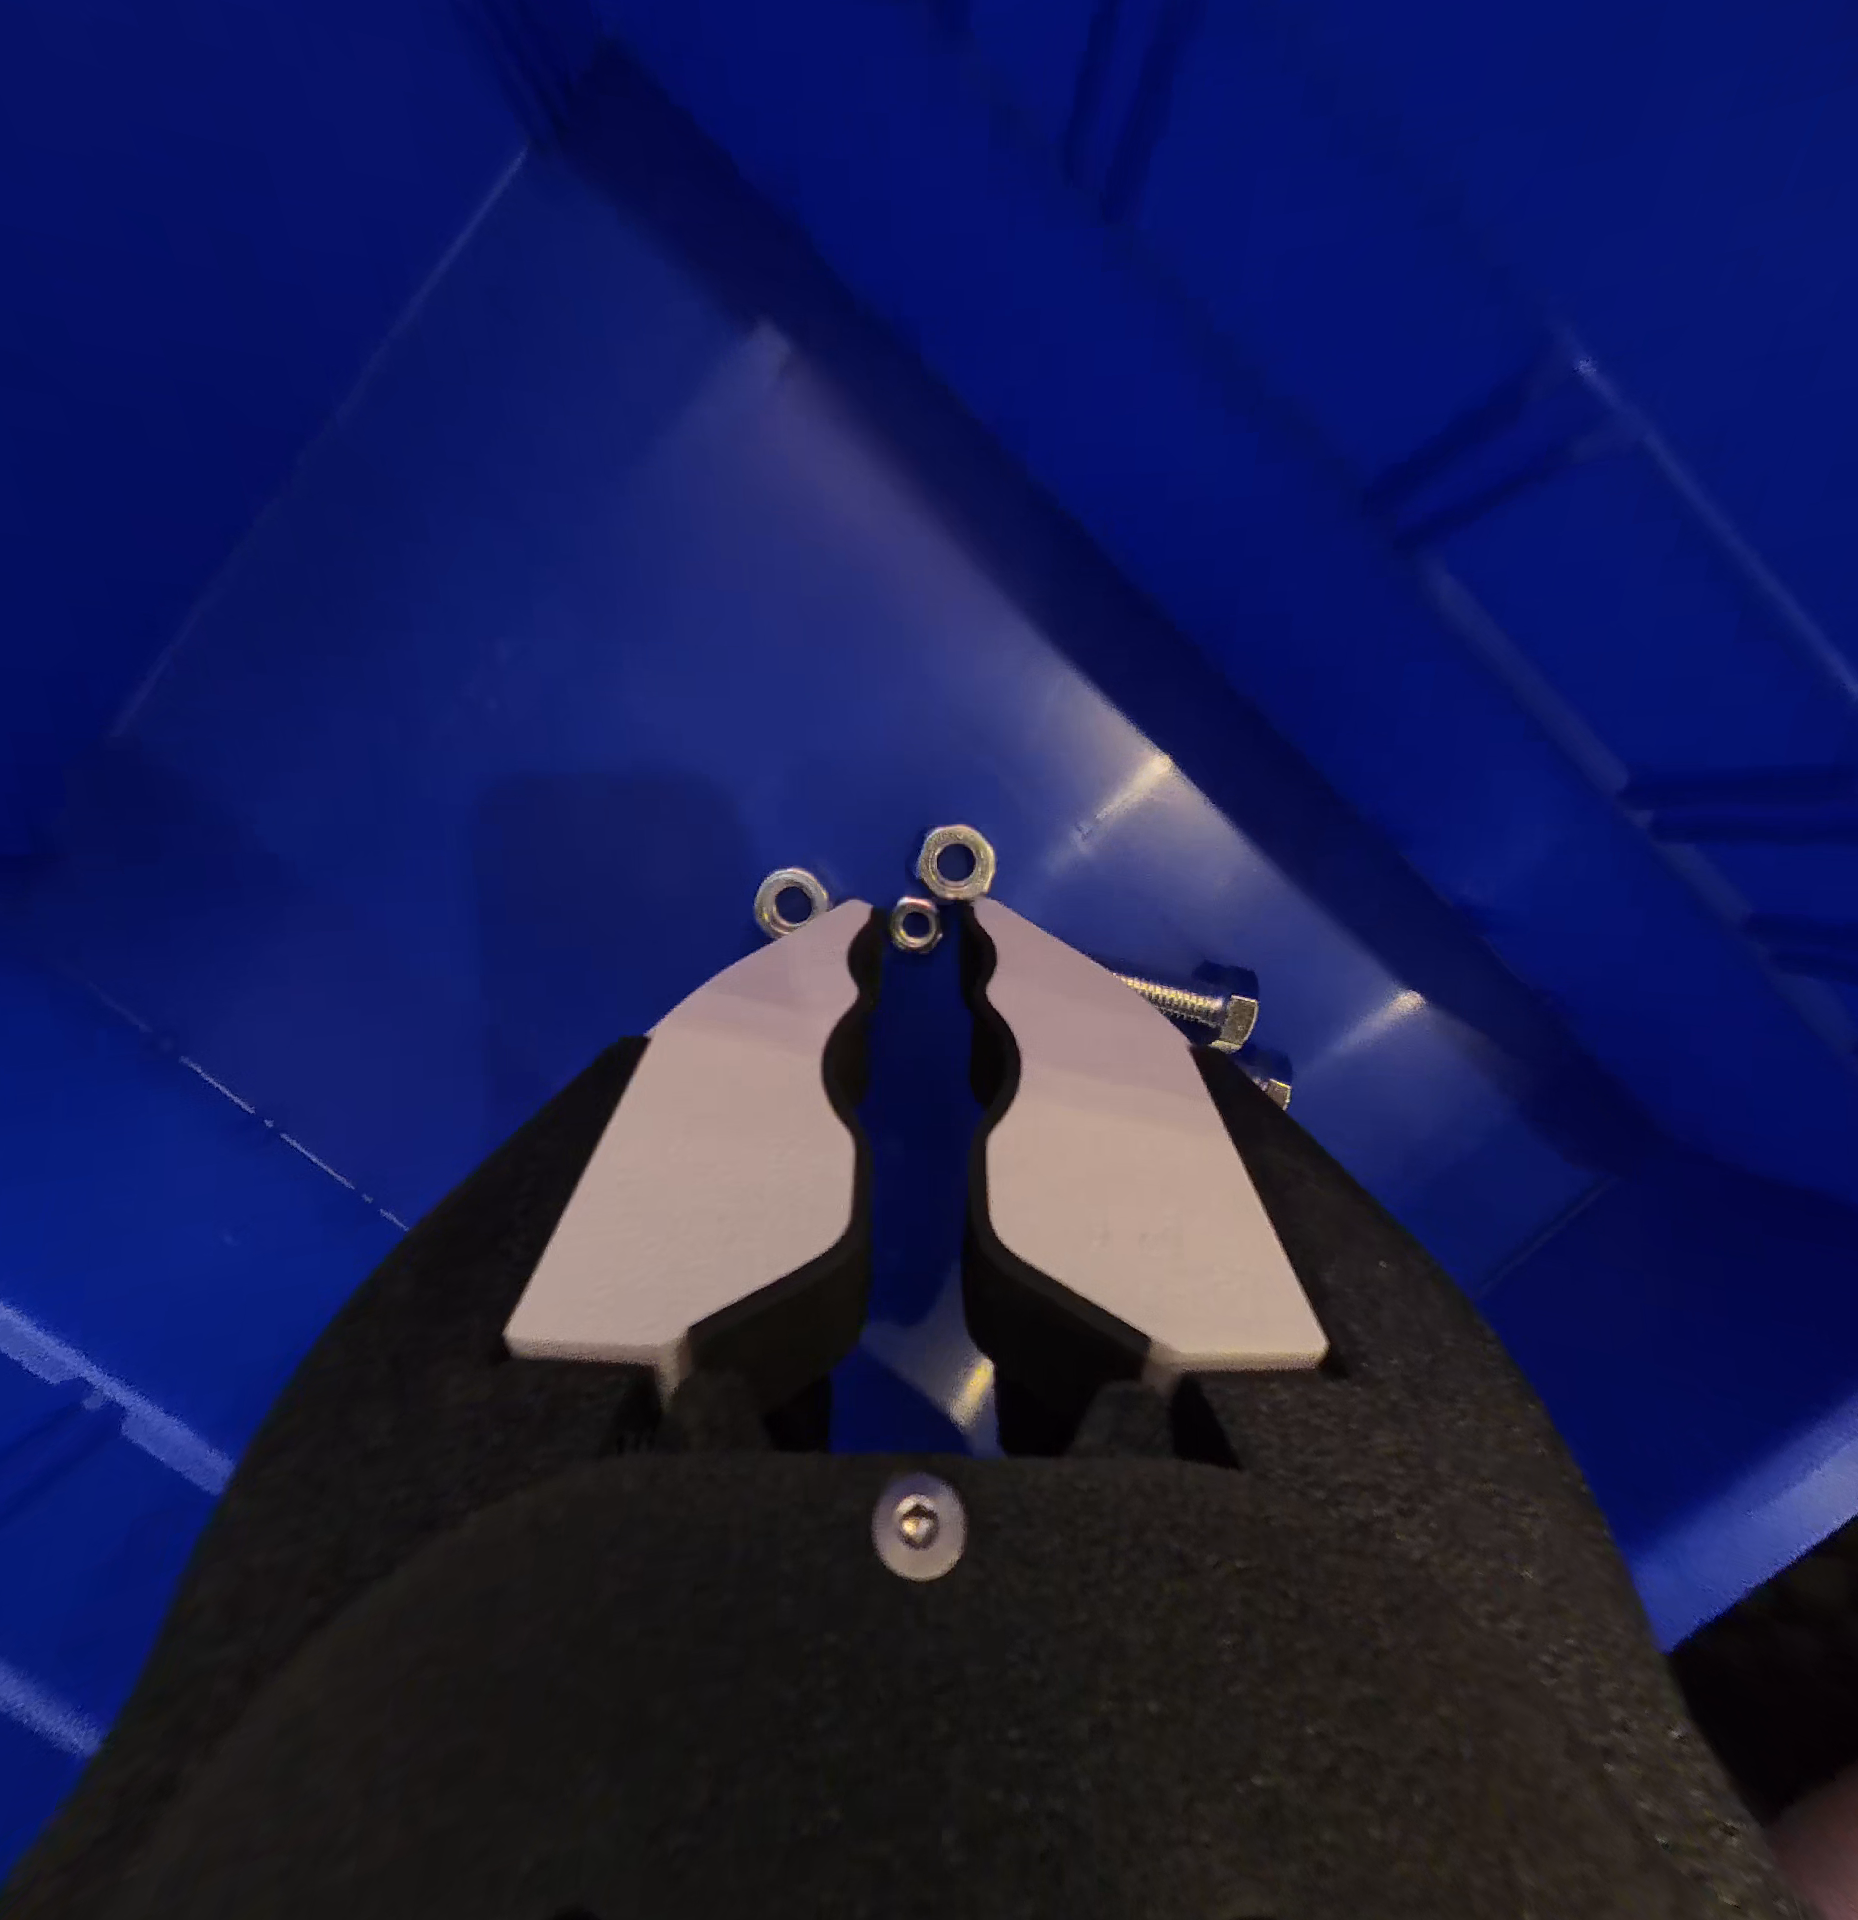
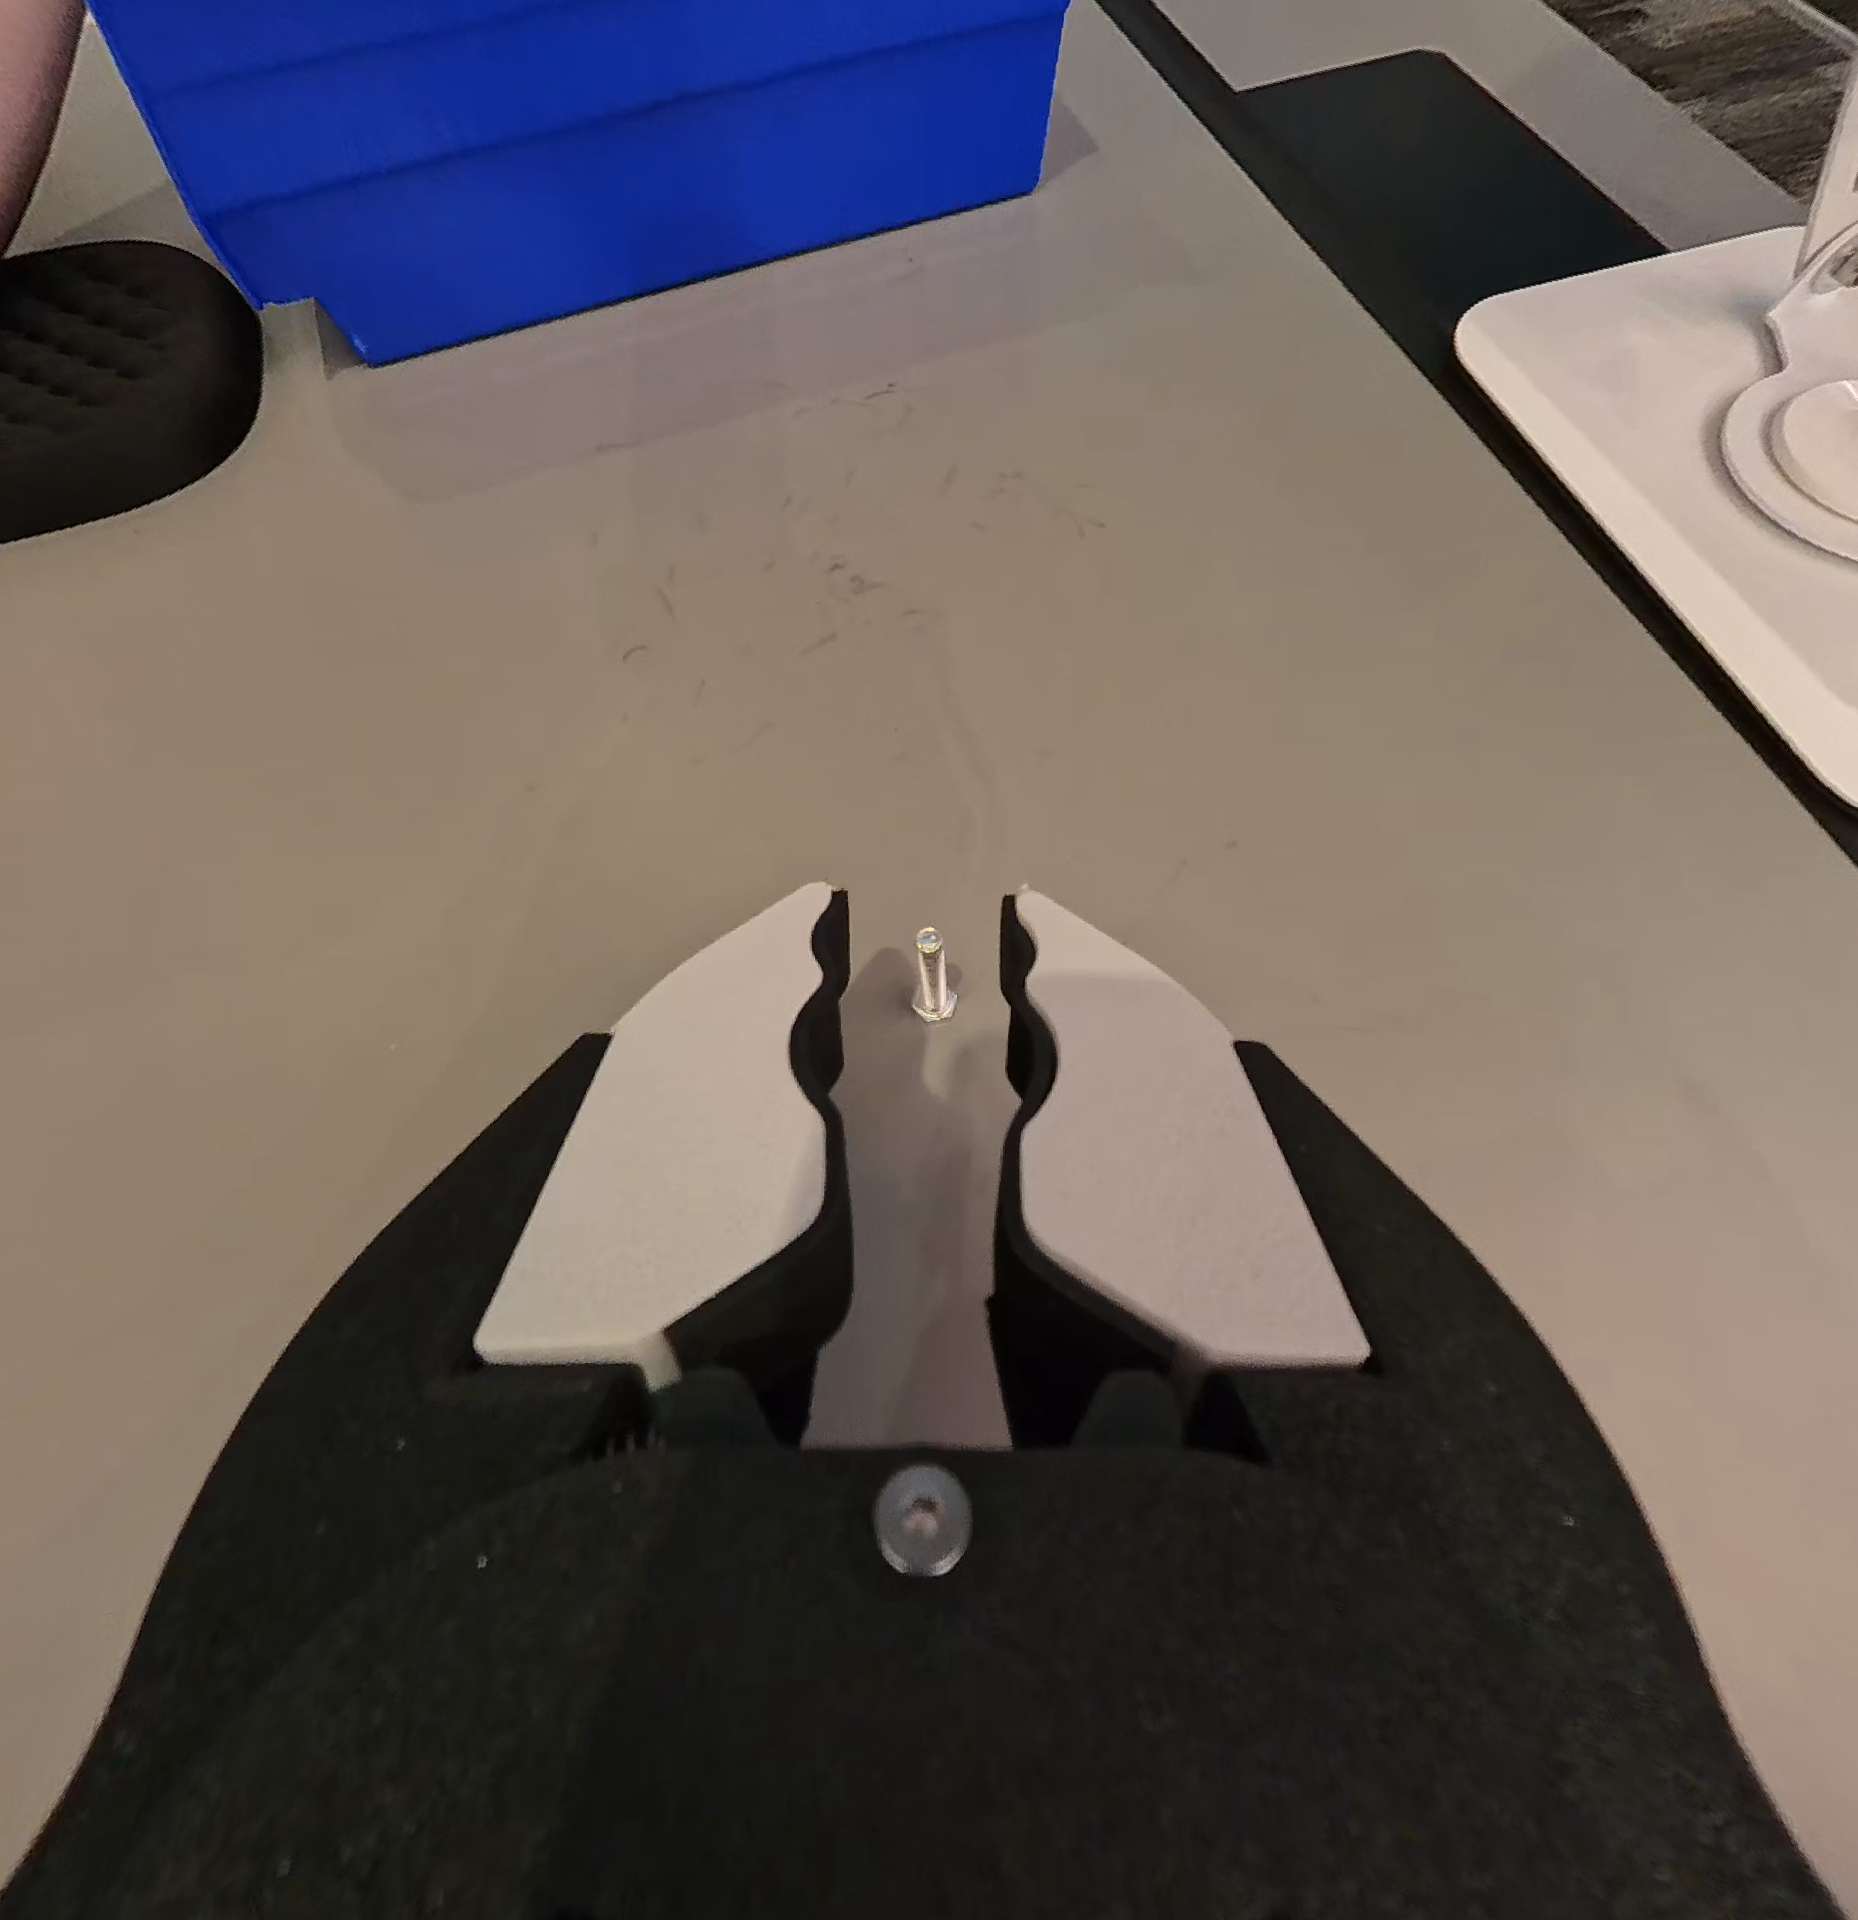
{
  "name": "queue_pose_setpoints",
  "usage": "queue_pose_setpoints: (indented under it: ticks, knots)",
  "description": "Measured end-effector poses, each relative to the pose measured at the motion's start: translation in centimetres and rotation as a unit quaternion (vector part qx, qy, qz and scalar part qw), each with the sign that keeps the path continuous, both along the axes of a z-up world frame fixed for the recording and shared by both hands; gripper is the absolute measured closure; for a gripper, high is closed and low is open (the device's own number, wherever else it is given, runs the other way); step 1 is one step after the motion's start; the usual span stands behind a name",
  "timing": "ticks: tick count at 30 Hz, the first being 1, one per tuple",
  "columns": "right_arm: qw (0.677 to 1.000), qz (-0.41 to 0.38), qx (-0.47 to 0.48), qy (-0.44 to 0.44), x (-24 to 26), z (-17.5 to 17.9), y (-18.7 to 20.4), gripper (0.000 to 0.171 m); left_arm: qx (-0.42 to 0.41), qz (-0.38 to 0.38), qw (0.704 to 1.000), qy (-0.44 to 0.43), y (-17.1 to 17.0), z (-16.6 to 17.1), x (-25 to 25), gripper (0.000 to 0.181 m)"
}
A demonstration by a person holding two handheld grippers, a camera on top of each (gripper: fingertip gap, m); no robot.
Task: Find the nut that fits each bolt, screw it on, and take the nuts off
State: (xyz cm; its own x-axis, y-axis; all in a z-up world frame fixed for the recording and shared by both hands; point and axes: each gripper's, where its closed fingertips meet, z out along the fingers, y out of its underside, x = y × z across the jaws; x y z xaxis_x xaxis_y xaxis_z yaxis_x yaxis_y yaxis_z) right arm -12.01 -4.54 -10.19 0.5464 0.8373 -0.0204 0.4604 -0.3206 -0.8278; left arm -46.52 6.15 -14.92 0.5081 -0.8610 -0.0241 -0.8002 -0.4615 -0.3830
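Note:
In the left wrist view my left gripper (image 1: 917, 914) is open inside a blue bin (image 1: 592, 623). A small silver nut (image 1: 916, 924) lies between its tips on the bin floor. A larger nut (image 1: 957, 860) lies just beyond, and another nut (image 1: 790, 902) sits by the left fingertip. A silver bolt (image 1: 1195, 1010) lies behind the right finger, partly hidden. In the right wrist view my right gripper (image 2: 925, 904) is open over the grey table (image 2: 489, 779). A small silver bolt (image 2: 930, 977) stands head down on the table between its fingers, untouched.
The blue bin (image 2: 592, 156) stands at the far side of the table in the right wrist view. A black padded object (image 2: 83, 384) lies at the far left. A white stand base (image 2: 1631, 468) sits at the right, beside a black strip (image 2: 1424, 187). The tips of one gripper are about 35 centimetres away from the tips of the other.

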Motion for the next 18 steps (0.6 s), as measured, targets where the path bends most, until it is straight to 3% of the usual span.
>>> queue_pose_setpoints:
  ticks: [9, 14, 18]
  knots:
    - [1.000, 0.004, -0.002, -0.006, -0.1, -0.3, -0.1, 0.144, 0.022, 0.008, 0.999, 0.022, 0.2, 0.9, -1.0, 0.171]
    - [1.000, -0.002, 0.006, -0.003, 0.1, 0.2, 0.1, 0.144, 0.108, 0.004, 0.994, 0.001, -0.3, 7.5, 0.6, 0.171]
    - [1.000, -0.020, 0.020, 0.006, 0.6, 1.3, 0.6, 0.145, 0.164, -0.142, 0.974, -0.068, -4.9, 13.7, 9.9, 0.171]
